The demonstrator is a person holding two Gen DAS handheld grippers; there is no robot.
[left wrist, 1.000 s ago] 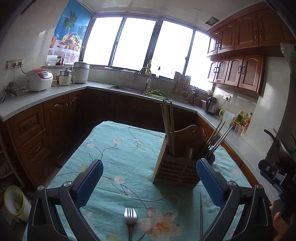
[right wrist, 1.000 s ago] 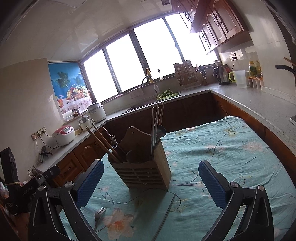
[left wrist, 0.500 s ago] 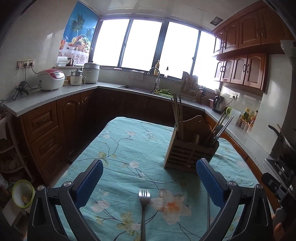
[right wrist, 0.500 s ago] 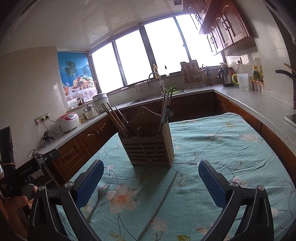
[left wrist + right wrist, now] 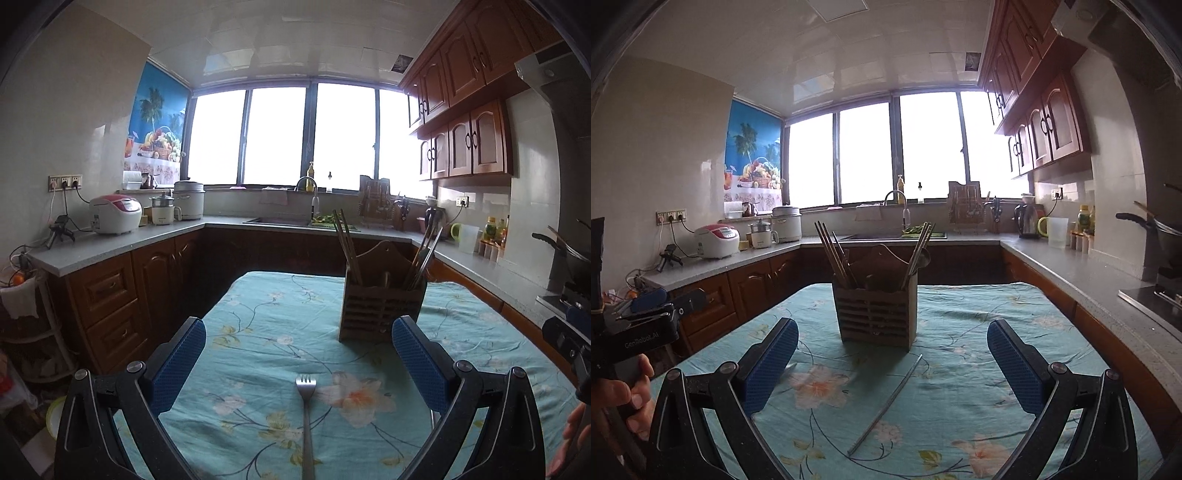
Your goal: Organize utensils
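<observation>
A wooden utensil holder [image 5: 380, 310] [image 5: 877, 315] with chopsticks and spoons standing in it sits on the teal flowered tablecloth [image 5: 266, 332] [image 5: 960, 332]. A metal fork [image 5: 306, 417] lies flat in front of it, tines toward the holder, right between the fingers of my left gripper [image 5: 299, 362], which is open and empty. Metal chopsticks [image 5: 886, 402] lie diagonally on the cloth in the right wrist view, between the fingers of my right gripper [image 5: 892, 363], also open and empty. Both grippers hover above the near part of the table.
Grey counters with wooden cabinets [image 5: 110, 291] run along the left, back and right. A rice cooker [image 5: 115, 214] and pots stand at left, a sink [image 5: 280, 221] under the windows, a kettle [image 5: 1027, 221] and bottles at right. A hand [image 5: 624, 395] holds the left gripper.
Both grippers have pulled back from the holder and tilted up; the holder looks farther away. The fork and chopsticks lie where they were. Both stayed open.
</observation>
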